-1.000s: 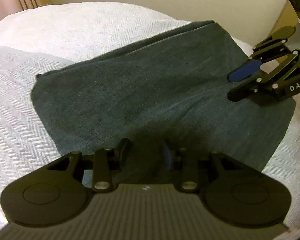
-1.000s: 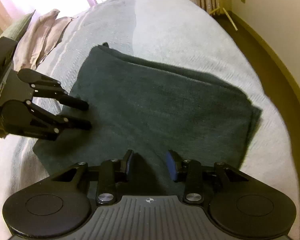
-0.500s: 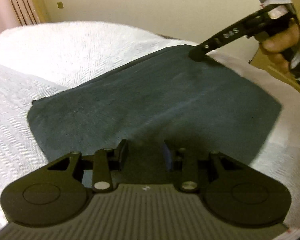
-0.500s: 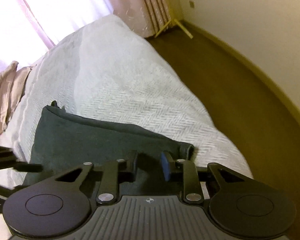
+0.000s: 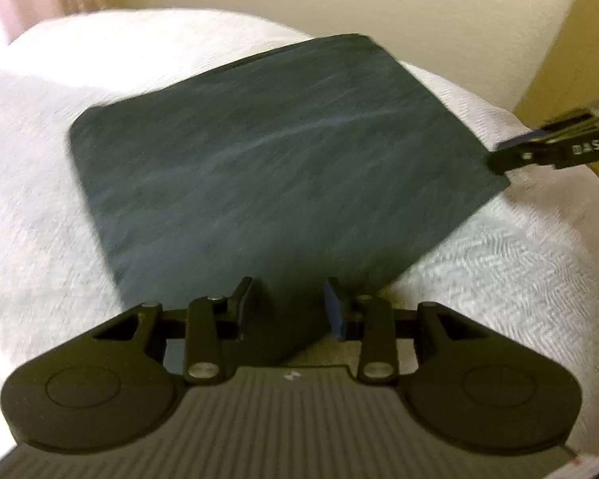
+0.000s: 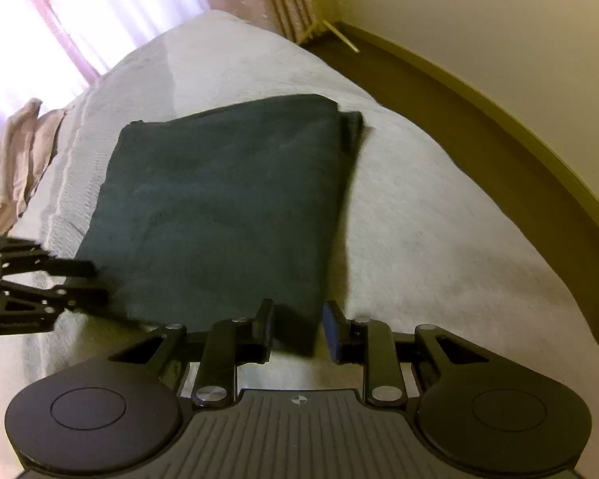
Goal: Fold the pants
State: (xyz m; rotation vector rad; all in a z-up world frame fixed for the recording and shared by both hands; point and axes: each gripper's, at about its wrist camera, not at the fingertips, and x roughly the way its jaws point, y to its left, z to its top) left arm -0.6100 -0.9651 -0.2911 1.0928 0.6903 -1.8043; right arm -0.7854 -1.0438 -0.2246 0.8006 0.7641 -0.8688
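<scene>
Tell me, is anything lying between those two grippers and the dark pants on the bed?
Nothing visible. The folded pants lie alone on the white bedspread. The left gripper and the right gripper are both open, each with a near corner of the pants between its fingers. The pillows sit far off.

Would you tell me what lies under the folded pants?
The folded pants lie flat on the white bedspread, which shows all around them. A lower layer of cloth peeks out at the far corner; anything else beneath is covered.
</scene>
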